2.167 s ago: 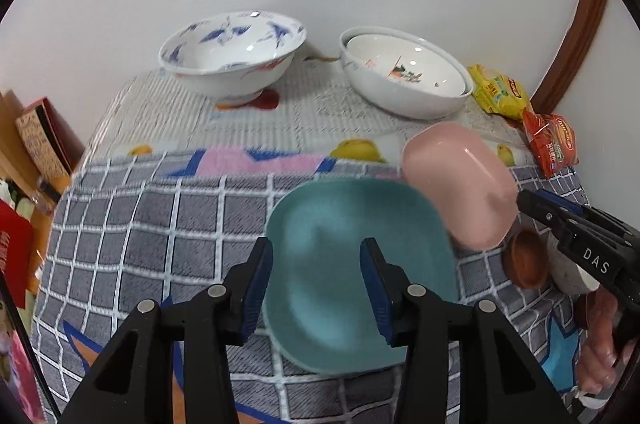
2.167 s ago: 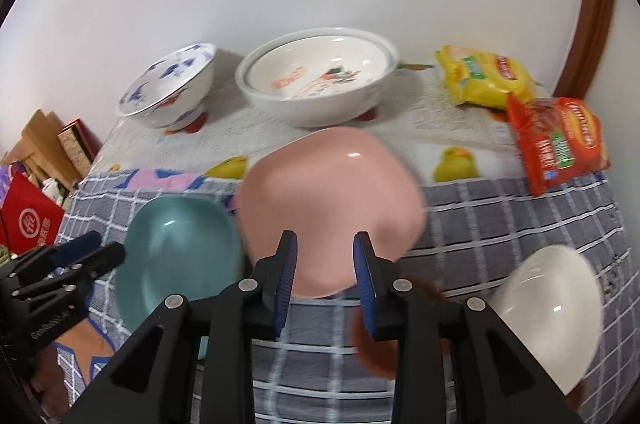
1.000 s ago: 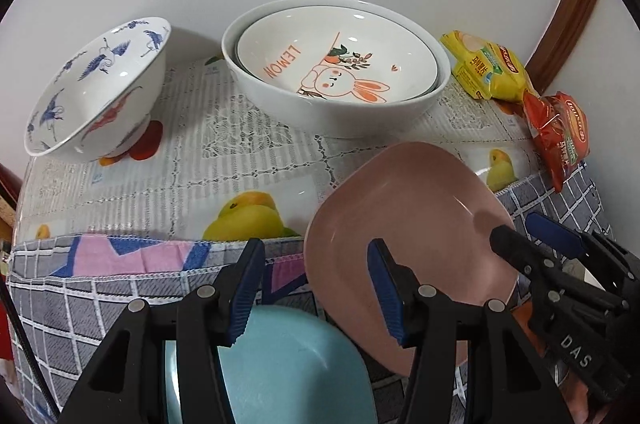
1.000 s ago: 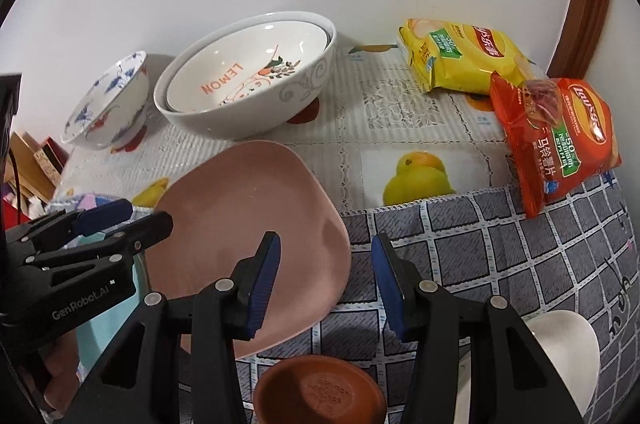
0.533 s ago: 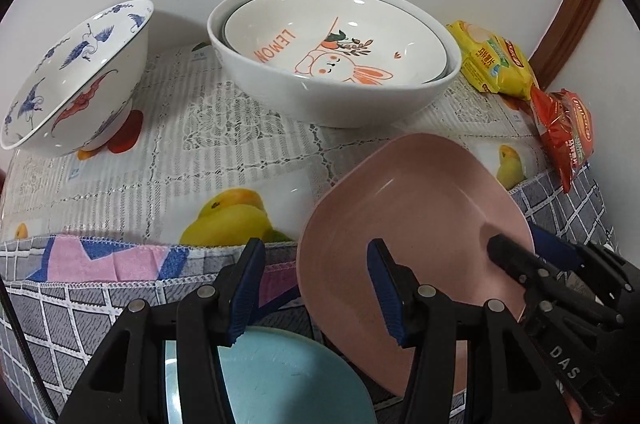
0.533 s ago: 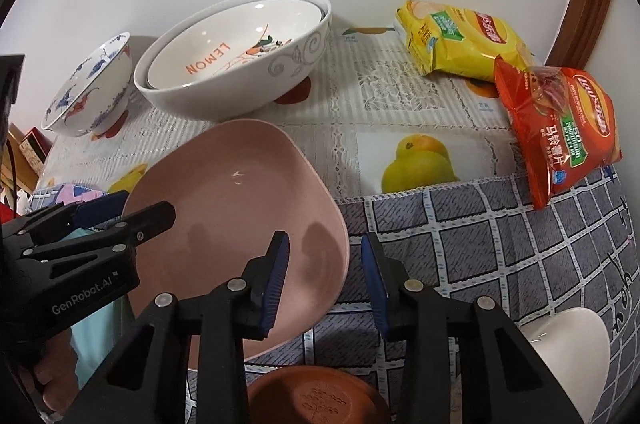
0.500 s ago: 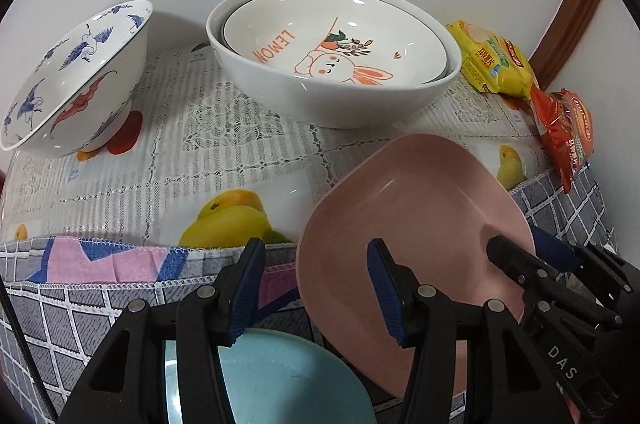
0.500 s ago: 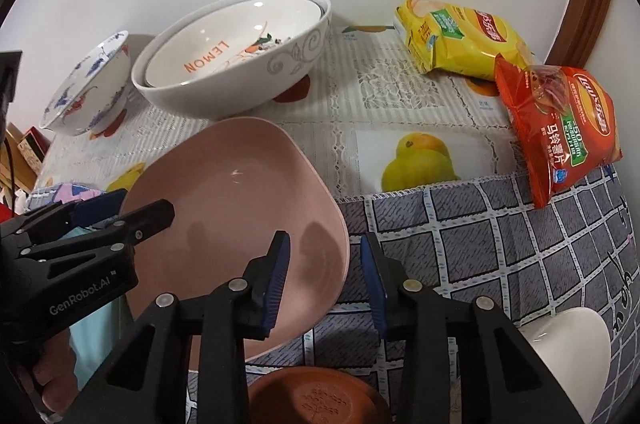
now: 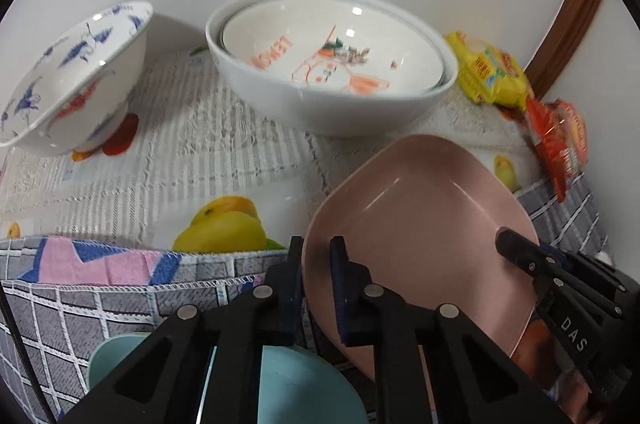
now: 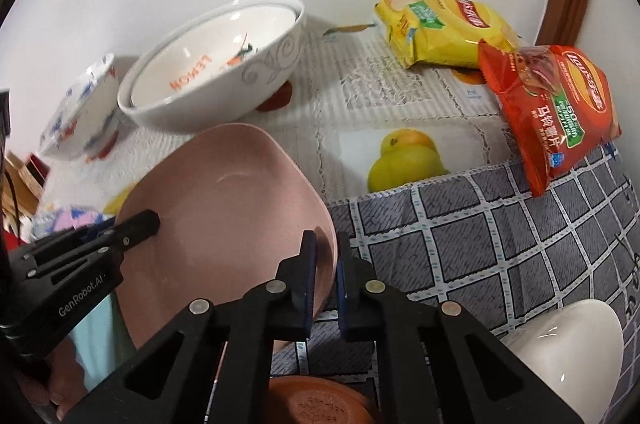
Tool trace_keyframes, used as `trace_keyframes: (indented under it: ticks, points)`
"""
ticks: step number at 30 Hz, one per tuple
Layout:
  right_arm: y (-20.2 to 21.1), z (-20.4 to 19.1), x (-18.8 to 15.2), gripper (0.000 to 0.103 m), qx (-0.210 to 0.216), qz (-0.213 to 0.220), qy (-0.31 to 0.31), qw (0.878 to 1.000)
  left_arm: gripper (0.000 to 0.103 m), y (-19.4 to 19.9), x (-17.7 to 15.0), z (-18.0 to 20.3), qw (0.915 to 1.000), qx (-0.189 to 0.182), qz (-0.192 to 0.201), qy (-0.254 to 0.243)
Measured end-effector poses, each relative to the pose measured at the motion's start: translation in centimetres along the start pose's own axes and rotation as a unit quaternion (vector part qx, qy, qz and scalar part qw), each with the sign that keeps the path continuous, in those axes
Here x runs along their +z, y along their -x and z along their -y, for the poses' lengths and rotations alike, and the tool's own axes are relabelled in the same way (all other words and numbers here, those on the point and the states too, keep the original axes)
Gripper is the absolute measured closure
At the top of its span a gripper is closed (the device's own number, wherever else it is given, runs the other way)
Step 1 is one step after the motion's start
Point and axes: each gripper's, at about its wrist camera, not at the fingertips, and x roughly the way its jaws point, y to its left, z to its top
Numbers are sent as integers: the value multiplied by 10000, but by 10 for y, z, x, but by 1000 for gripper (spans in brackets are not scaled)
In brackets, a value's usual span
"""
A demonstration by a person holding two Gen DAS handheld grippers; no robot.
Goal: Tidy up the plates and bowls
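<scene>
Nearest, bottom of the left wrist view: teal plate (image 9: 304, 388) lying low under the left hand-held gripper (image 9: 316, 284). That gripper's jaws have just been closing and now pinch the left rim of the pink plate (image 9: 420, 224), rim between the pads.

Right wrist view, bottom centre: right hand-held gripper (image 10: 326, 272), jaws likewise just closed, clamped narrow on the pink plate's right rim. Plate sits tilted, held from both sides, above the checked cloth (image 10: 480, 232). Below it a brown dish (image 10: 320, 404); lower right a cream bowl (image 10: 568, 352), partly cut off by the frame edge.

Mid-distance: desk (image 10: 360, 95) under a lace-pattern cover with fruit prints.

Far, against the wall: two nested white bowls (image 9: 332, 63), inner one printed with orange lettering; upper left, a blue-patterned bowl (image 9: 76, 75), possibly tipped, though the fisheye bend makes this uncertain. Upper right: yellow snack bag (image 10: 440, 27) and red snack bag (image 10: 556, 103), touching.
</scene>
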Motion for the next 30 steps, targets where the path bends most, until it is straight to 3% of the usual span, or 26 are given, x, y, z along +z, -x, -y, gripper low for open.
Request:
trace_keyframes:
  ticks: [9,30]
  points:
    - [53,0,0,96,143,363,-205,9990,91,50,0,4,9995,-222,217,-53]
    - [157,-39,-80,97,230,629,-538,9963,91,154,-68,-7,9989,-189,351,-254]
